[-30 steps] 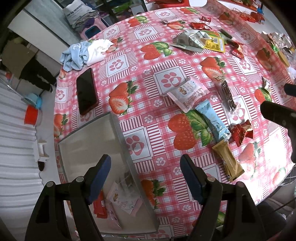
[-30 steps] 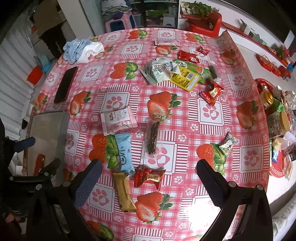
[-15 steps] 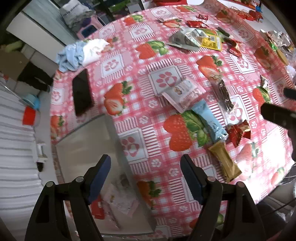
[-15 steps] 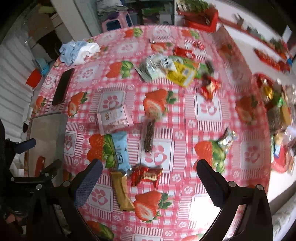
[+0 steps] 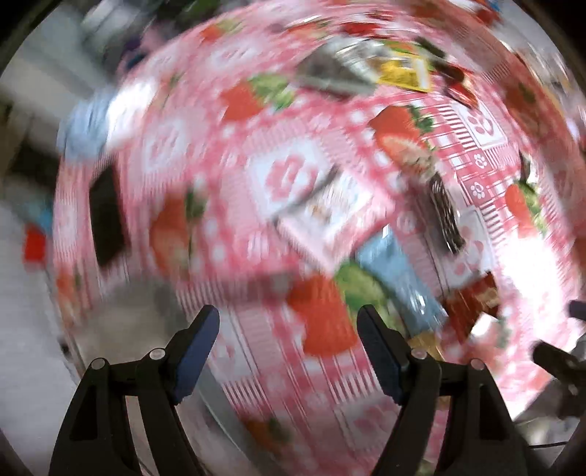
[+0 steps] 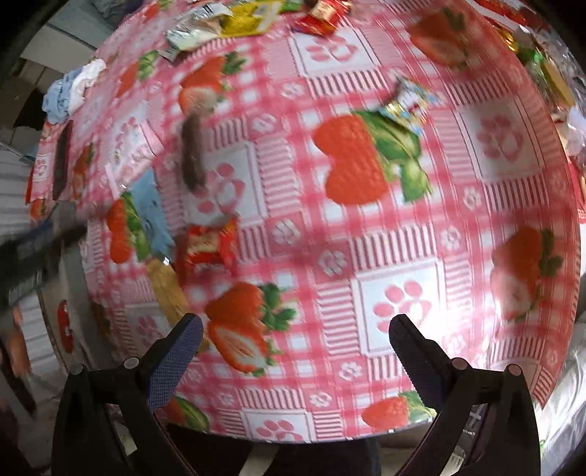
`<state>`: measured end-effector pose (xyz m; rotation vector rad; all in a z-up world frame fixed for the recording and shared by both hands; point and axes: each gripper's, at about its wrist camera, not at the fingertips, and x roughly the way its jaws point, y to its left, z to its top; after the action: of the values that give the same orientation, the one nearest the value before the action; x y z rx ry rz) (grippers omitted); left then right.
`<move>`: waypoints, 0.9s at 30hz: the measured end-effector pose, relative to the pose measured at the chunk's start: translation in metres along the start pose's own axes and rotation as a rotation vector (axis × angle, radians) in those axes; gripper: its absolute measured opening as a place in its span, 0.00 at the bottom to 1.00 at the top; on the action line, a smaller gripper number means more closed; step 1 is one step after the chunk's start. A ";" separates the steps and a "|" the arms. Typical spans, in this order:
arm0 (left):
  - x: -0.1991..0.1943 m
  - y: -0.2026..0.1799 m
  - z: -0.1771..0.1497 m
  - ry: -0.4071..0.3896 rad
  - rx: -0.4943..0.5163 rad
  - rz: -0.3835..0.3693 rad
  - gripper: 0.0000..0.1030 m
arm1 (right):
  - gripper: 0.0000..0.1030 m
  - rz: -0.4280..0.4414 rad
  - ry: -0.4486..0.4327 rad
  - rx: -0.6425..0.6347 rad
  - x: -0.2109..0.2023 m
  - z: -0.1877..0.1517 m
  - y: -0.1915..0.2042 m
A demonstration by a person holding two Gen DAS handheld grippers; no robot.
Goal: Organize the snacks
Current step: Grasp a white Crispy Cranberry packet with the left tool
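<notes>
From the left wrist we get heavy motion blur: the white snack packet (image 5: 331, 216) carries print we cannot read, and the grey tray (image 5: 139, 315) is a smear. From the right wrist, the yellow packet (image 6: 249, 16) is cut off by the top edge.

Left tool (image 5: 287, 329): jaws apart, empty, pointing steeply down over the surface (image 5: 278, 175); right tool (image 6: 295, 337): jaws apart, empty, likewise

A bare stretch of the pink strawberry-print tablecloth (image 6: 366, 234) is left free ahead; passage leftward is blocked by a red foil-wrapped snack (image 6: 208, 245) and a brown snack stick (image 6: 193, 155).
</notes>
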<state>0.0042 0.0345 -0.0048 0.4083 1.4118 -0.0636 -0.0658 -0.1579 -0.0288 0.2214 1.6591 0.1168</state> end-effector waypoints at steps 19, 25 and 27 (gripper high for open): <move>0.061 -0.019 0.052 0.025 0.142 -0.097 0.82 | 0.99 -0.022 0.044 0.029 0.004 -0.031 -0.036; 0.061 -0.019 0.061 0.038 0.106 -0.221 0.50 | 0.99 -0.023 0.046 -0.003 0.004 -0.016 -0.025; 0.059 -0.022 0.059 0.032 0.113 -0.211 0.44 | 0.99 -0.024 0.046 -0.017 0.005 -0.009 -0.019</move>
<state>0.0636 0.0072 -0.0608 0.3533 1.4837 -0.3109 -0.0766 -0.1751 -0.0367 0.1870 1.7050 0.1190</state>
